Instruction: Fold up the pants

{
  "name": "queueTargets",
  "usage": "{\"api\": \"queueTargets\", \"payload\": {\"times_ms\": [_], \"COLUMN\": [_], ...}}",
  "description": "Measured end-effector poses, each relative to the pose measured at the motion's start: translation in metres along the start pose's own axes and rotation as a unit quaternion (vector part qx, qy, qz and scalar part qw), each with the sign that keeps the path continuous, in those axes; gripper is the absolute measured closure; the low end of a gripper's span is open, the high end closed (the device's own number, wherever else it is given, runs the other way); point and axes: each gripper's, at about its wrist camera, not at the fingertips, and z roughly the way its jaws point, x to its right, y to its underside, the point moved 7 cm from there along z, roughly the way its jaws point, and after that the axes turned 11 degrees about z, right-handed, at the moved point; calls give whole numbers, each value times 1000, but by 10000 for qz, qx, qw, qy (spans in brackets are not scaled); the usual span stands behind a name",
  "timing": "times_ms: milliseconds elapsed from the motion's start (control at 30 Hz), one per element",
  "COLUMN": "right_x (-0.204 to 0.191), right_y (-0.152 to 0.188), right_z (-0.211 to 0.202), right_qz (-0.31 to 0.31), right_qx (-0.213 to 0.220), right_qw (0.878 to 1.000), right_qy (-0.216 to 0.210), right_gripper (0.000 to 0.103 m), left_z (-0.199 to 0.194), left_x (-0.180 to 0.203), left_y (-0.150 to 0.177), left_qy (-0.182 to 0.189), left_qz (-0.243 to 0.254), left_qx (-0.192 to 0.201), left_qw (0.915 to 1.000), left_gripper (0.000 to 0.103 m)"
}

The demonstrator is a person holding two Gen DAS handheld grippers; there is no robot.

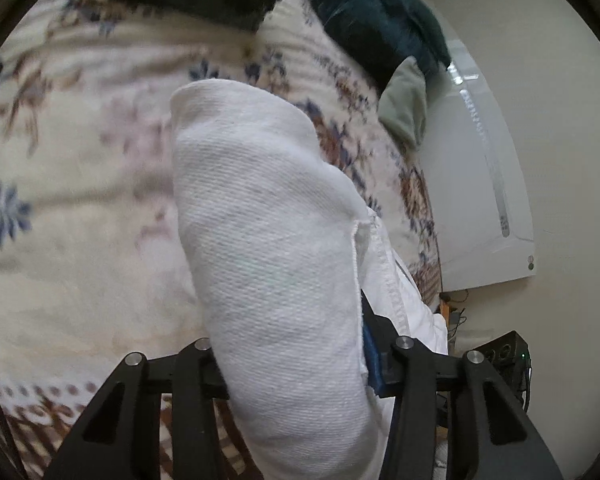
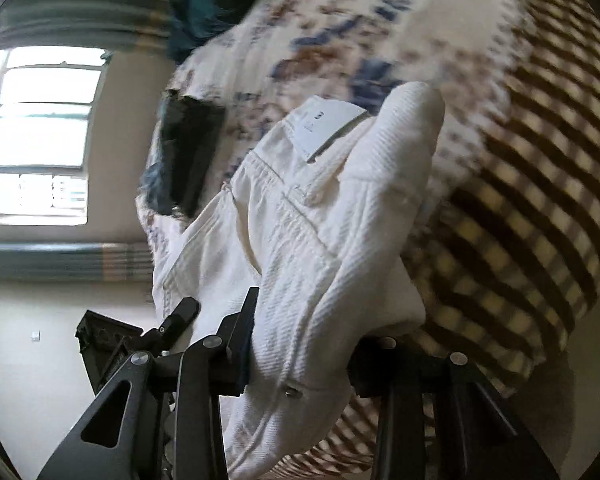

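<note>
- Left claw [image 1: 296, 364] was clamped on a thick fold of white pants [image 1: 260, 240]; cloth bulged up between the black fingers [image 1: 196, 392] and filled the centre of the left wrist view.
- Right claw [image 2: 300, 364] was clamped on the same pants [image 2: 300, 240] near the waistband; a paper tag [image 2: 328, 126] and a small metal button [image 2: 291, 391] showed on the cloth.
- Pants hung from both claws, raised off a bed w/ a cream floral blanket [image 1: 80, 180] below.
- Dark teal cloth [image 1: 372, 12] and a black garment [image 1: 196, 0] lay at the far edge of the blanket.
- Right wrist view: brown-and-cream checked edge [image 2: 520, 240] of the bedding to the right, bright window [image 2: 40, 132] at left, heavy motion blur.
</note>
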Motion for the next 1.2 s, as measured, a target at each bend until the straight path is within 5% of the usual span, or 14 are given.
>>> {"api": "queueTargets", "payload": {"times_ms": [167, 333, 533, 700, 867, 1033, 1200], "right_x": [-77, -177, -317, -401, -431, -401, -396], "right_y": [-20, -65, -145, -193, -210, -201, -203], "right_z": [9, 41, 135, 230, 335, 409, 436], "right_qz": [-324, -627, -1018, -1174, -1216, -1026, -1082], "right_qx": [10, 103, 359, 464, 377, 80, -81], "right_qw": [9987, 9947, 9861, 9798, 9821, 9913, 9923], "right_qy": [-389, -809, -1261, -1552, -1391, -822, -603], "right_gripper": [64, 64, 65, 65, 65, 65, 59], "left_z": [-32, -60, -77, -74, -48, -9, -14], "left_x": [5, -2, -39, -107, -205, -292, -296], "left_y": [-74, -194, -345, -460, -495, -461, -457], "left_qy": [-104, -279, -538, -575, -619, -637, -739], "left_qz": [90, 275, 659, 895, 494, -195, -296], "left_qx": [309, 721, 971, 928, 729, 312, 317], "left_qw": [9994, 9966, 9916, 9900, 9942, 9973, 9963], "left_gripper": [60, 60, 60, 60, 60, 56, 49]}}
